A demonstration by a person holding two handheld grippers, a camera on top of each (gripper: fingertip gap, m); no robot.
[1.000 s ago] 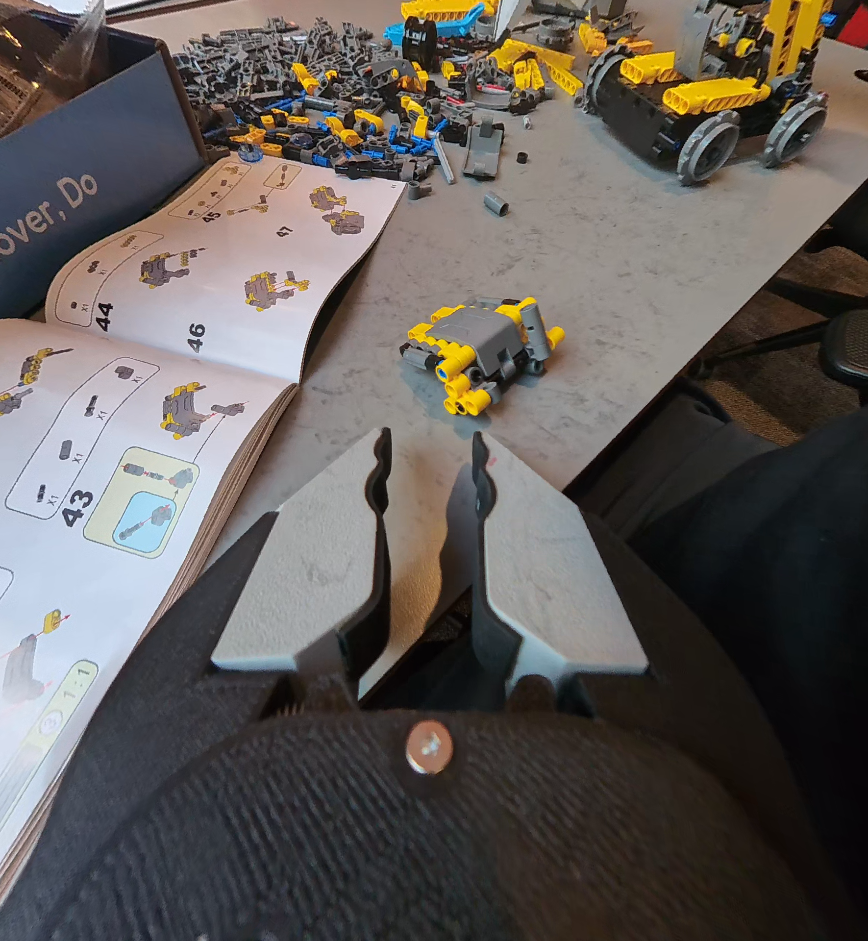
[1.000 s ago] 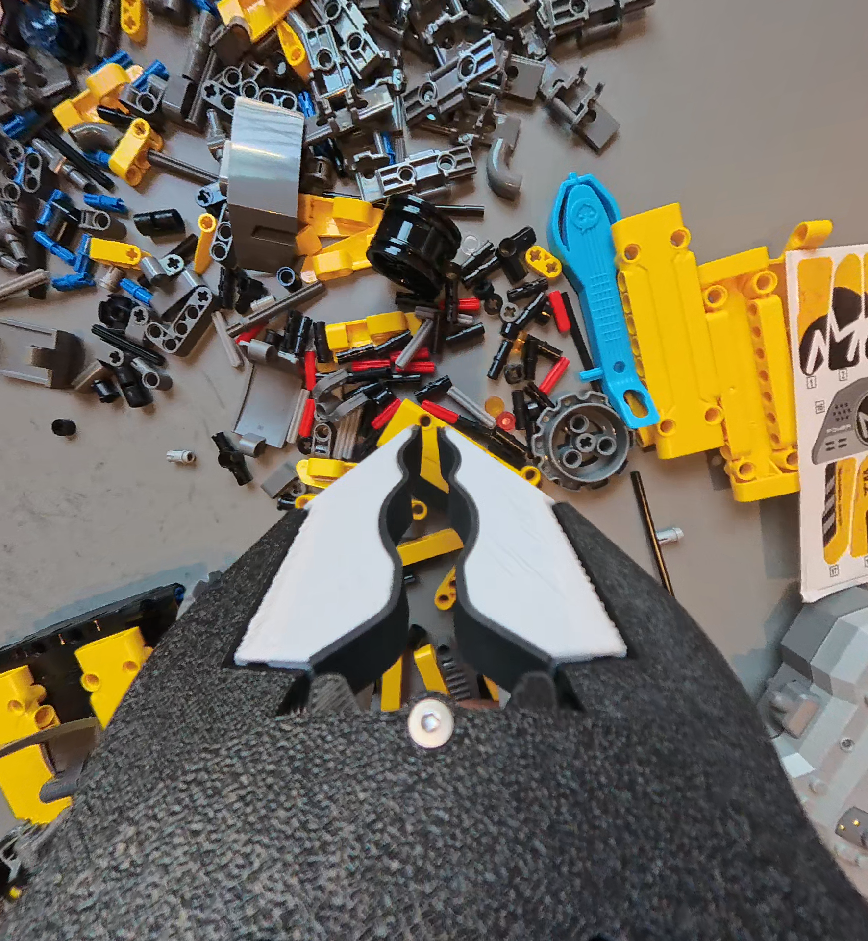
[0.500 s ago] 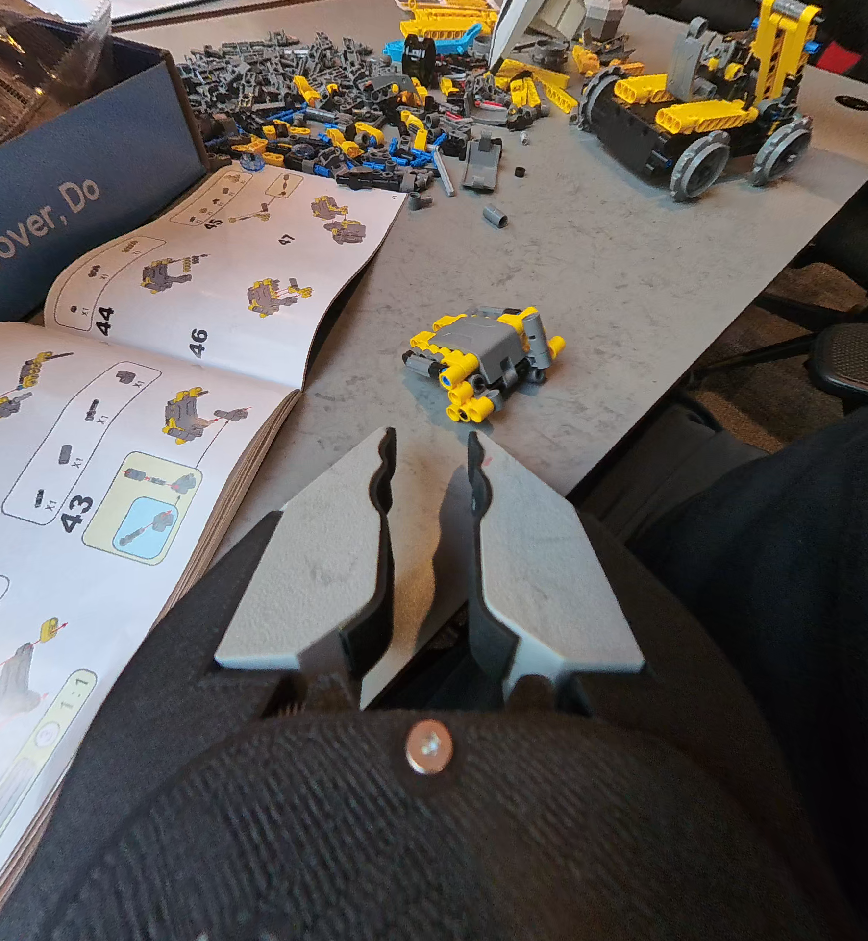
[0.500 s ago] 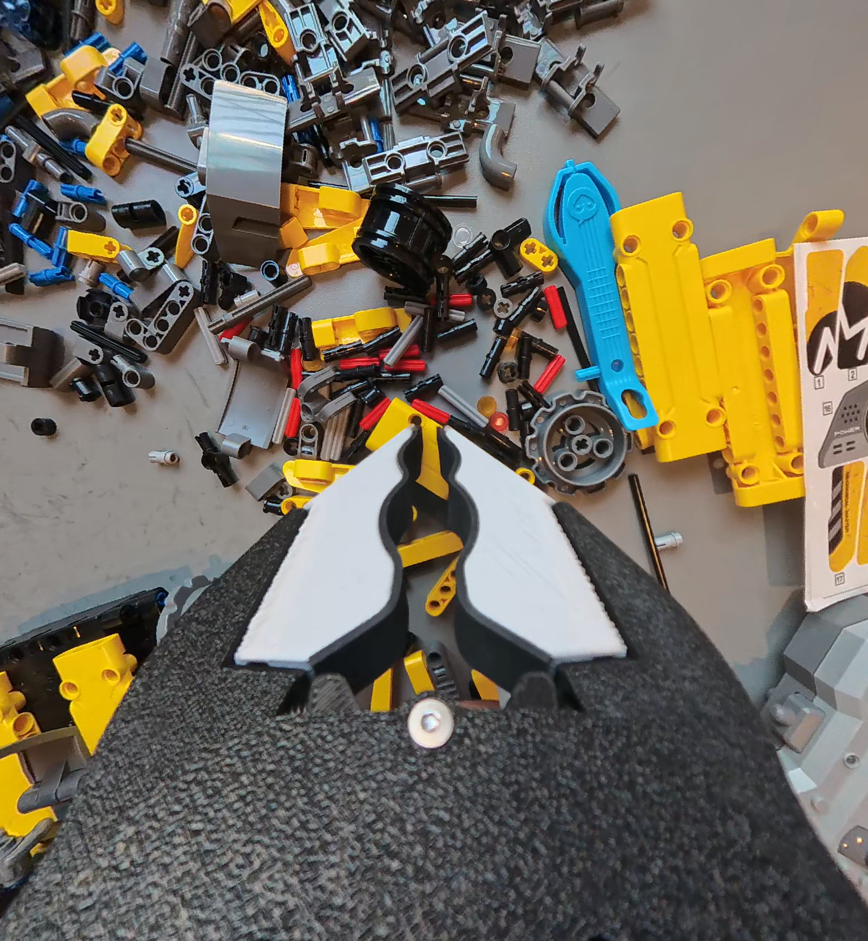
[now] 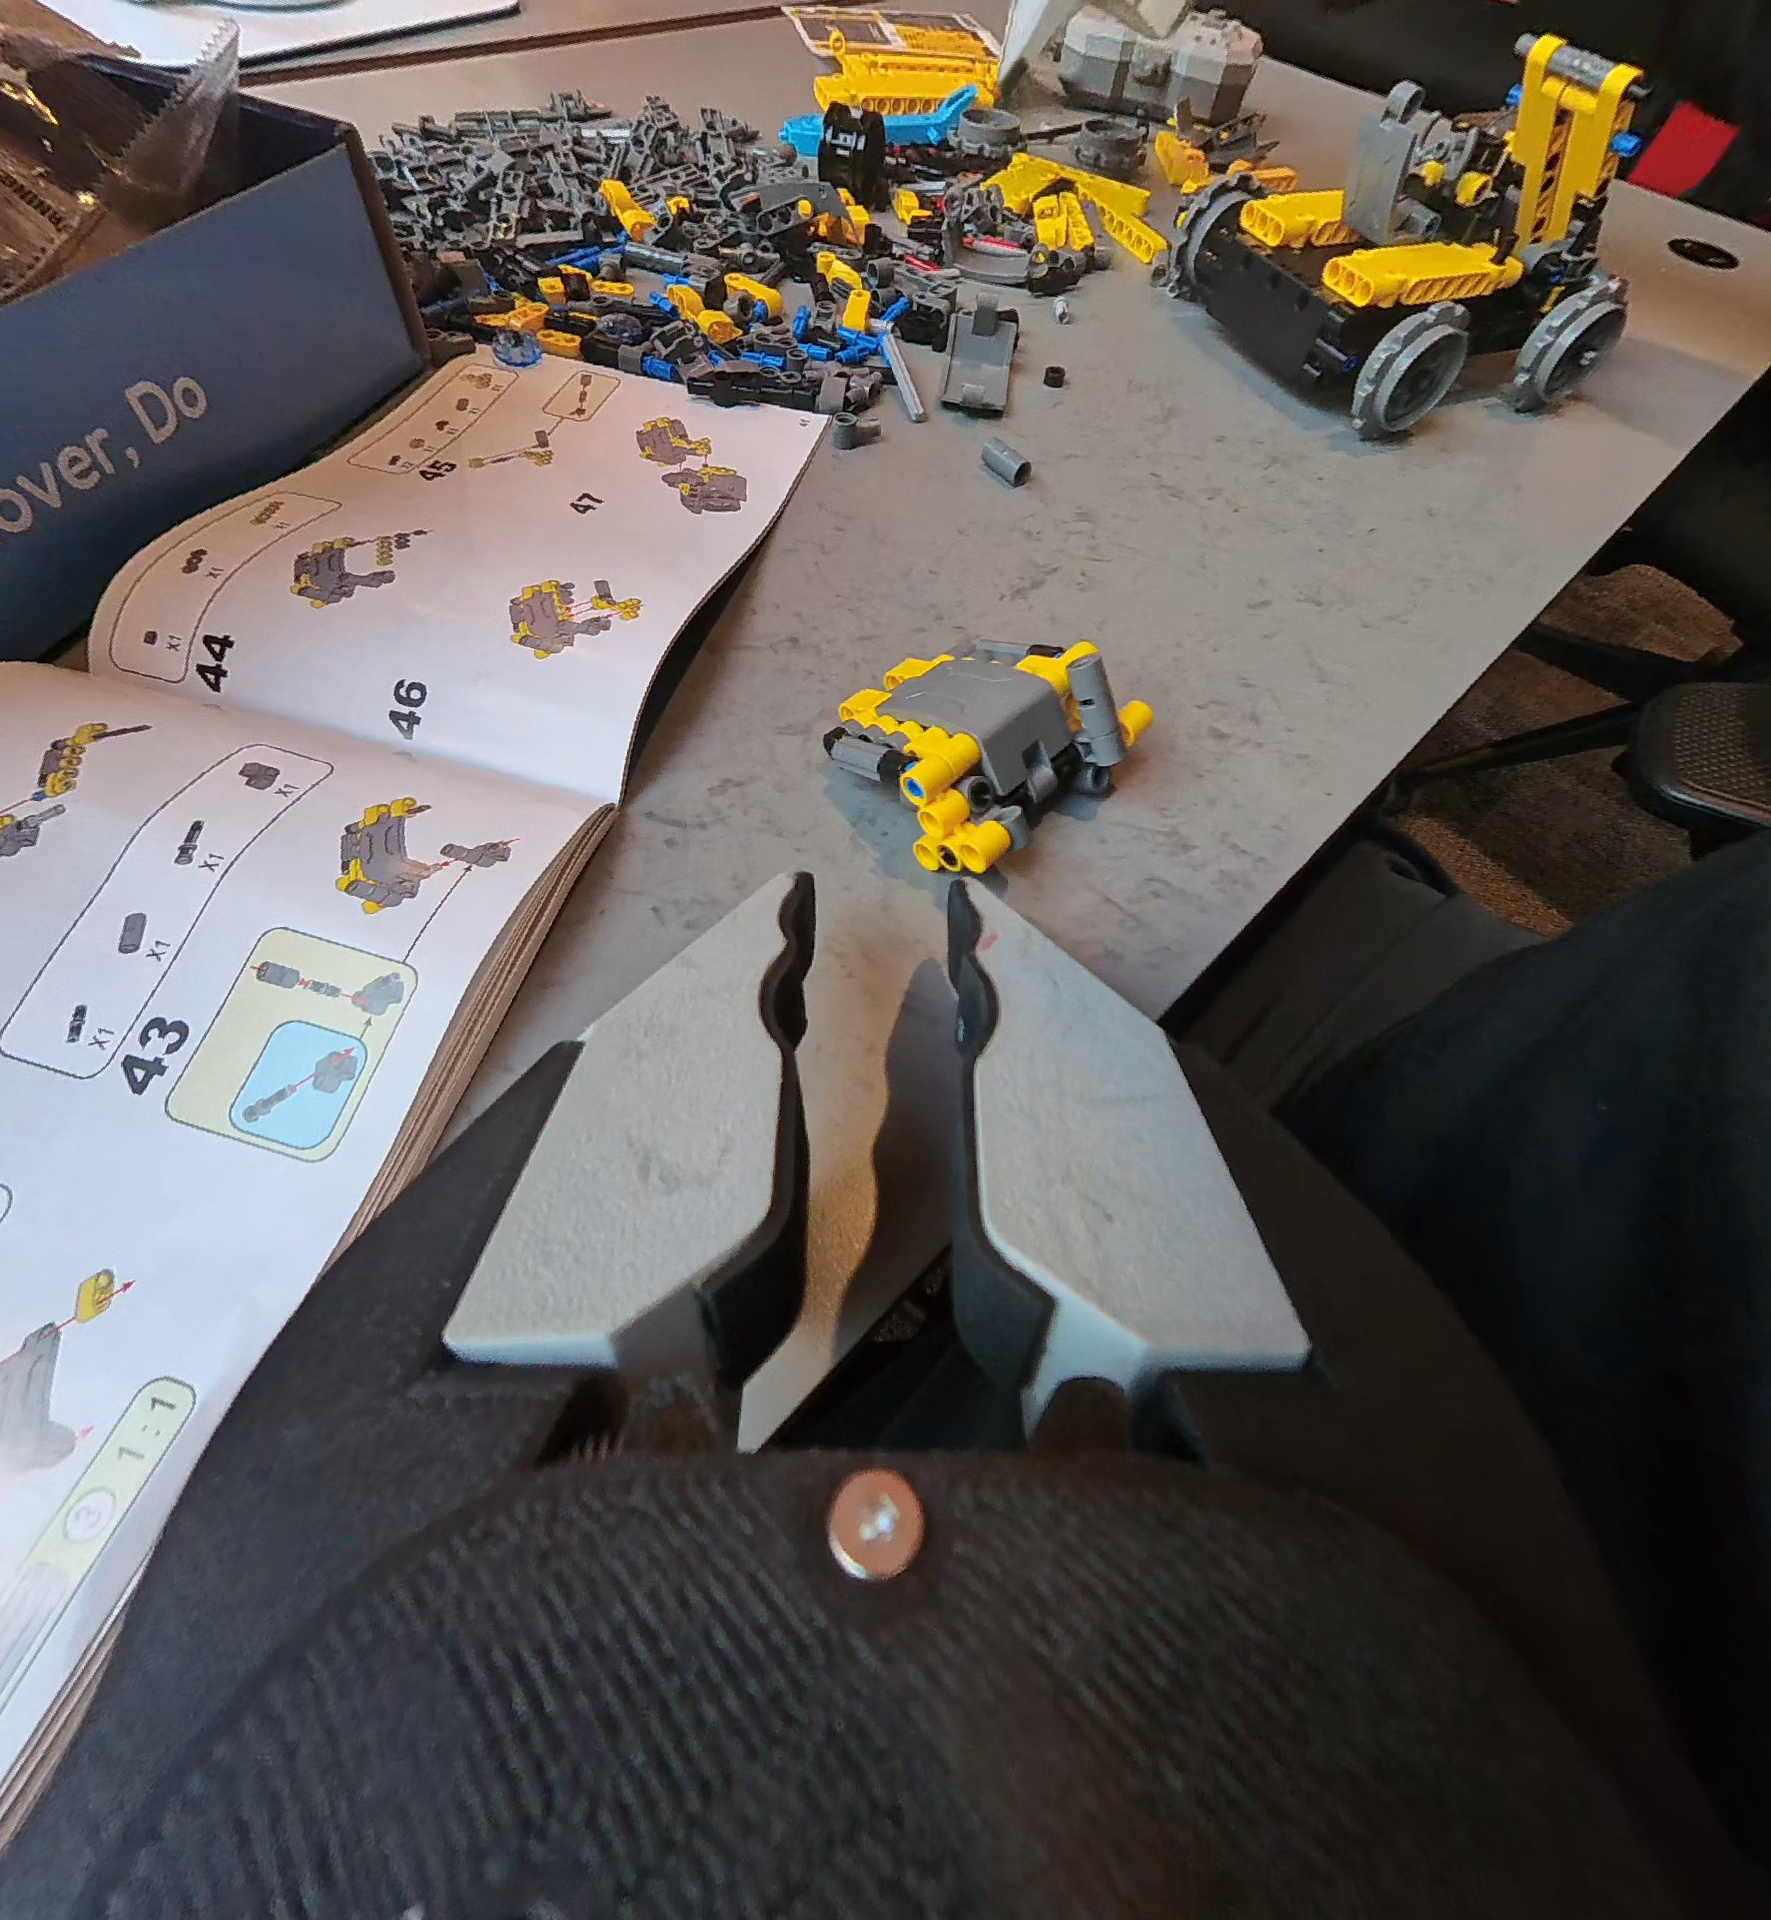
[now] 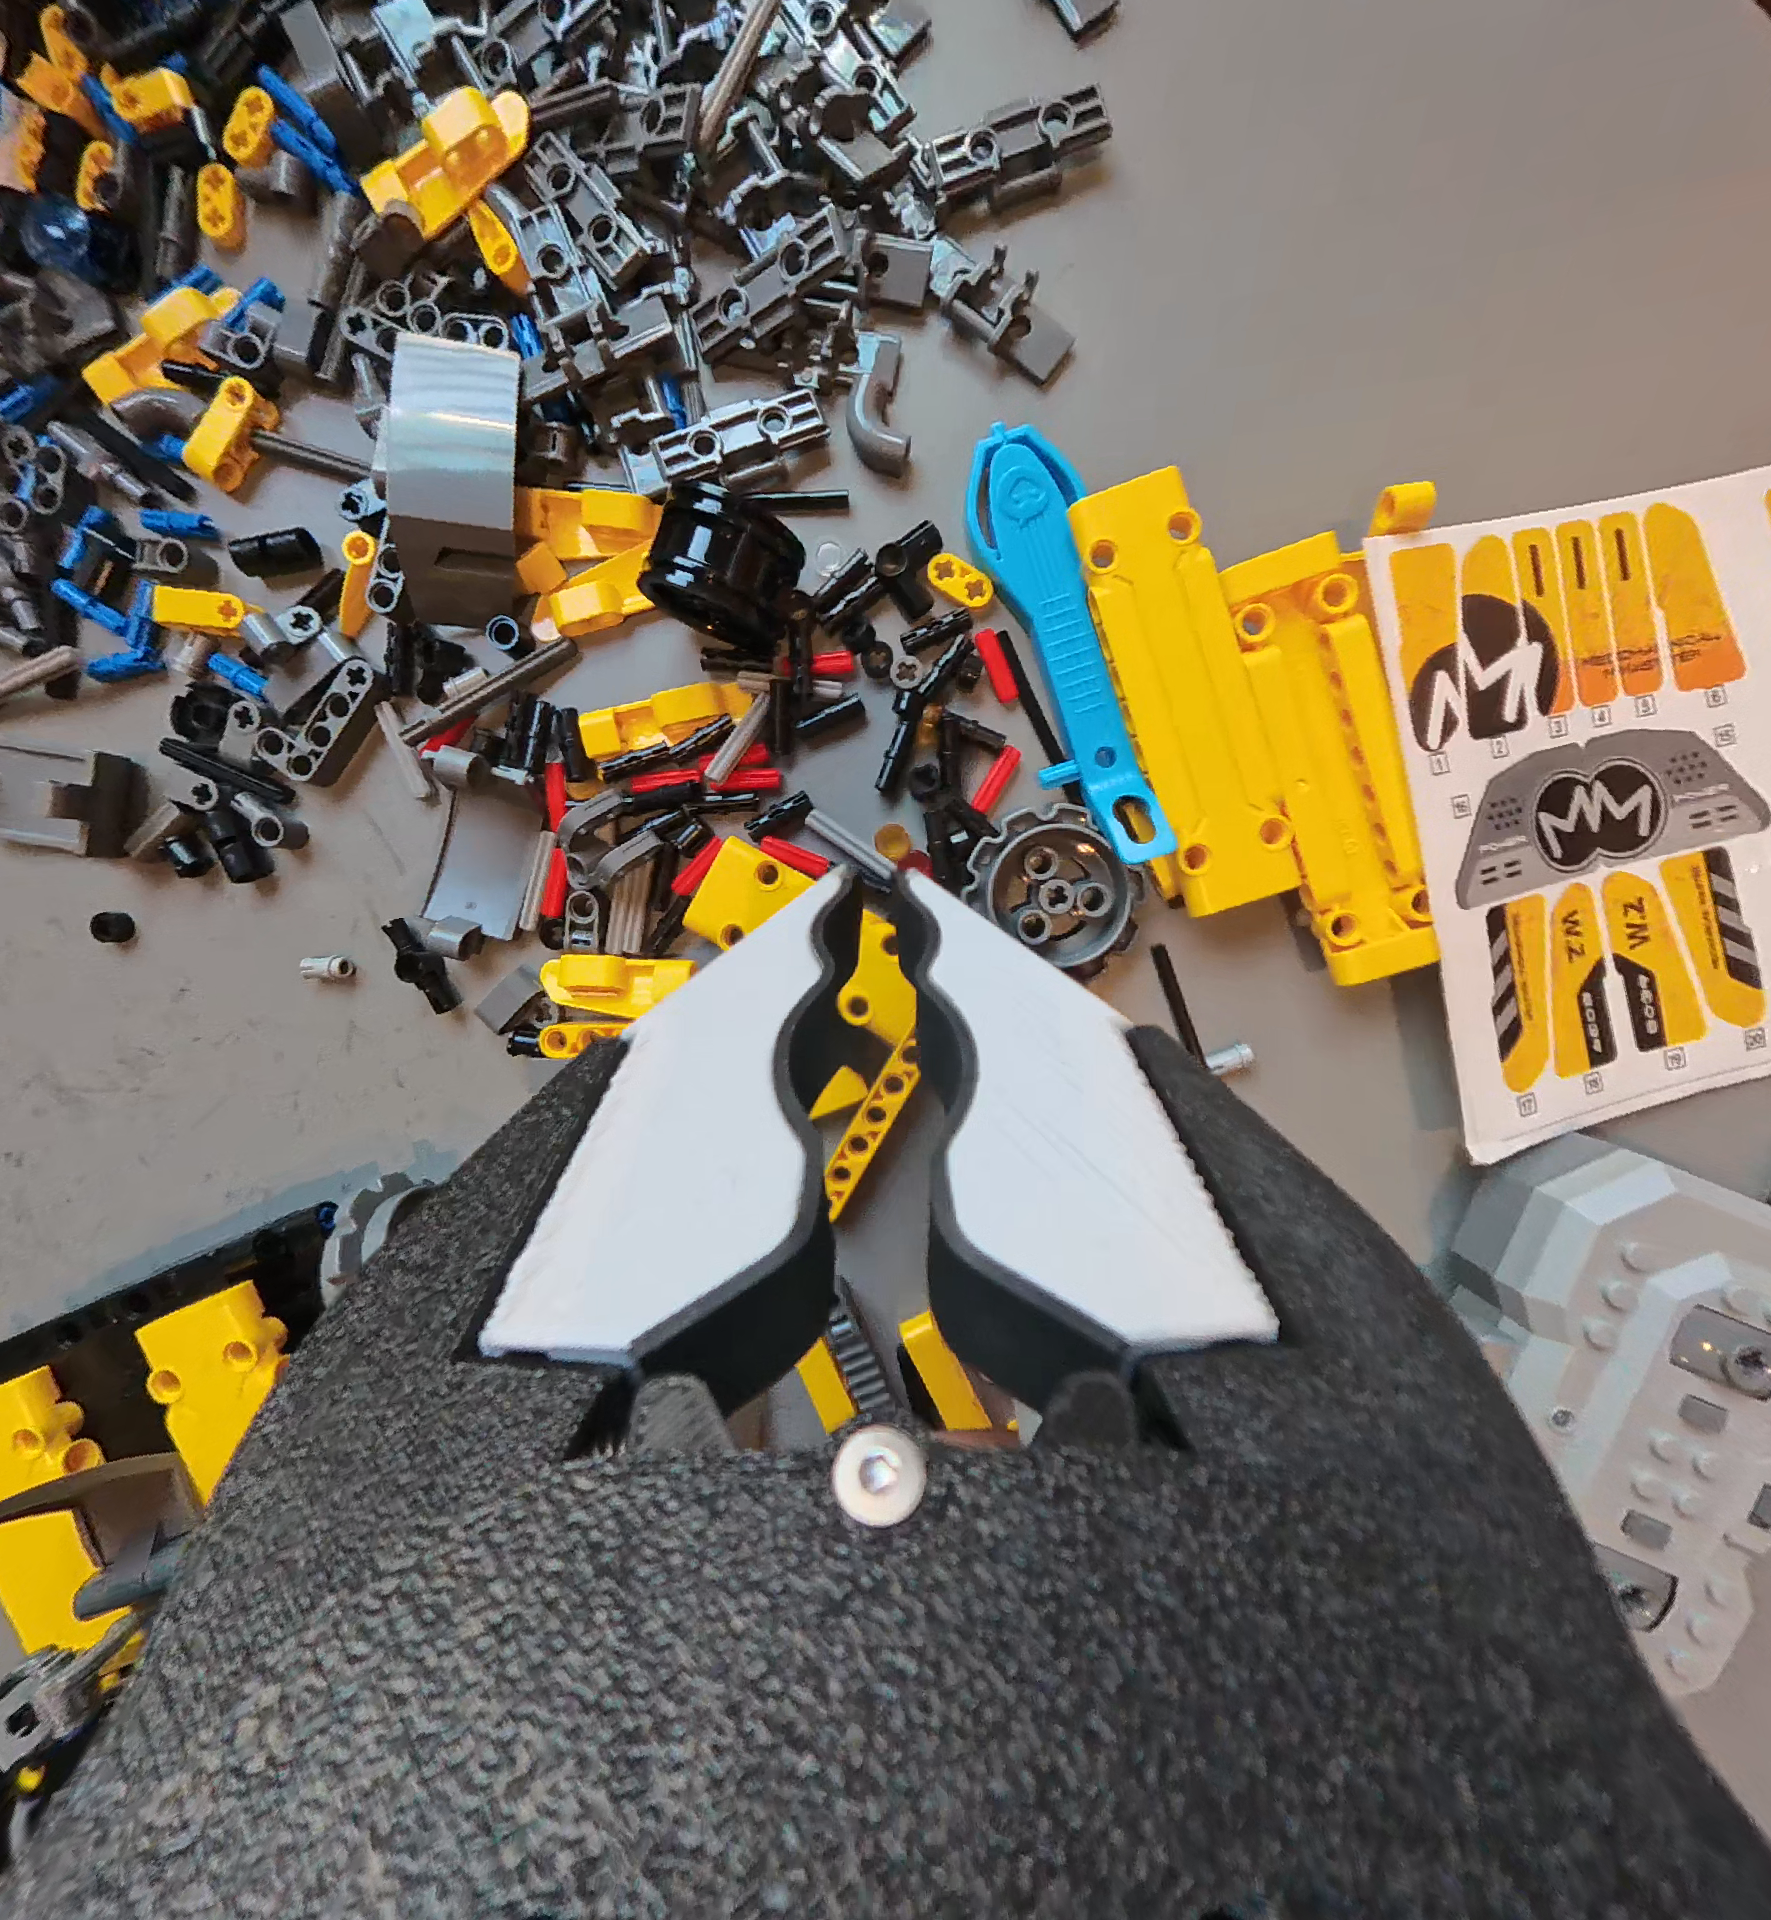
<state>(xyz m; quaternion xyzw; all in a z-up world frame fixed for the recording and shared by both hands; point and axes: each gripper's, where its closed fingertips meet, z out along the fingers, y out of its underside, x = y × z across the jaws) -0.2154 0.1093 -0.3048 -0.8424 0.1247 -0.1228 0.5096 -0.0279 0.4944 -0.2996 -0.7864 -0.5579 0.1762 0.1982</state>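
Observation:
My left gripper (image 5: 881, 899) is open and empty. It hovers low over the grey table (image 5: 1224, 582) near its front edge. A small yellow and grey brick sub-assembly (image 5: 985, 748) lies just beyond its tips. My right gripper (image 6: 876, 883) hangs above a pile of loose black, grey, yellow, red and blue parts (image 6: 548, 520). Its jaws are nearly together, with a thin slit at the tips and nothing between them. A yellow panel piece (image 6: 756, 883) and a grey gear (image 6: 1052, 899) lie under its tips. A yellow holed beam (image 6: 876, 1101) shows between its fingers.
An open instruction booklet (image 5: 393, 623) and a dark blue box (image 5: 133, 395) lie left. A part-built yellow and black vehicle (image 5: 1380, 270) stands far right. By the pile are a blue tool (image 6: 1068, 665), yellow panels (image 6: 1224, 707), a sticker sheet (image 6: 1608, 779) and a grey block (image 6: 1639, 1403). The grippers' ends are close to 45 centimeters from one another. The left gripper is farther from the grey gear (image 6: 1052, 899), some 45 centimeters, than the right, some 4 centimeters. It turns up in the left wrist view (image 5: 987, 137) as well.
My right gripper has drifted forward and to the right over the pile, so more of the sticker sheet shows. Its jaws stay the same. The left gripper has barely moved.

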